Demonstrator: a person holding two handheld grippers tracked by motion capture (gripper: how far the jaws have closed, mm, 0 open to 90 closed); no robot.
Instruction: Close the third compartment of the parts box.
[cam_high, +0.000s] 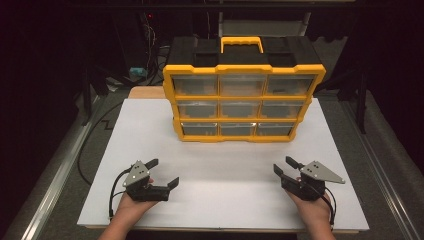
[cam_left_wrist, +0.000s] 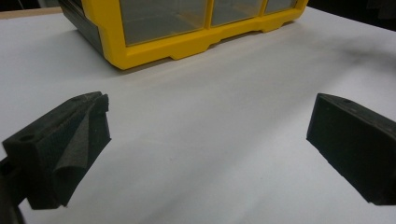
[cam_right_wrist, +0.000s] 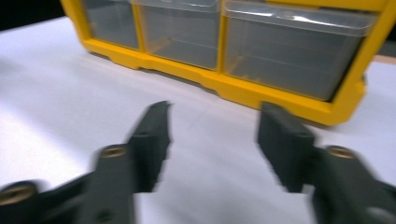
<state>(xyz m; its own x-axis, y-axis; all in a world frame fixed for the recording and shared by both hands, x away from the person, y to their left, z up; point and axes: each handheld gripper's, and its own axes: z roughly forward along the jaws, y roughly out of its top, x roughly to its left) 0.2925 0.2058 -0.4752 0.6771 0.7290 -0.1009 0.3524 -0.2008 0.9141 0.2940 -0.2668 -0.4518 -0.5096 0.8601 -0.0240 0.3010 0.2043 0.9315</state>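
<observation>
A yellow and black drawer organizer (cam_high: 244, 95) with clear drawers in three rows stands upright at the far middle of the white board (cam_high: 225, 200). My left gripper (cam_high: 165, 171) rests near the front left, held by a hand, with its jaws wide apart and empty. In the left gripper view the left gripper (cam_left_wrist: 210, 112) points at the organizer's lower corner (cam_left_wrist: 140, 51) over bare board. My right gripper (cam_high: 282, 164) sits near the front right, open, nothing between its jaws. The right gripper view is blurred; the right gripper (cam_right_wrist: 215, 116) faces the organizer's bottom row of drawers (cam_right_wrist: 280, 51).
The board ends at a front edge close to both hands. Dark metal rails (cam_high: 55, 180) run along either side of the table. Cables (cam_high: 150, 40) and dark equipment lie behind the organizer. A yellow carry handle (cam_high: 242, 44) tops the organizer.
</observation>
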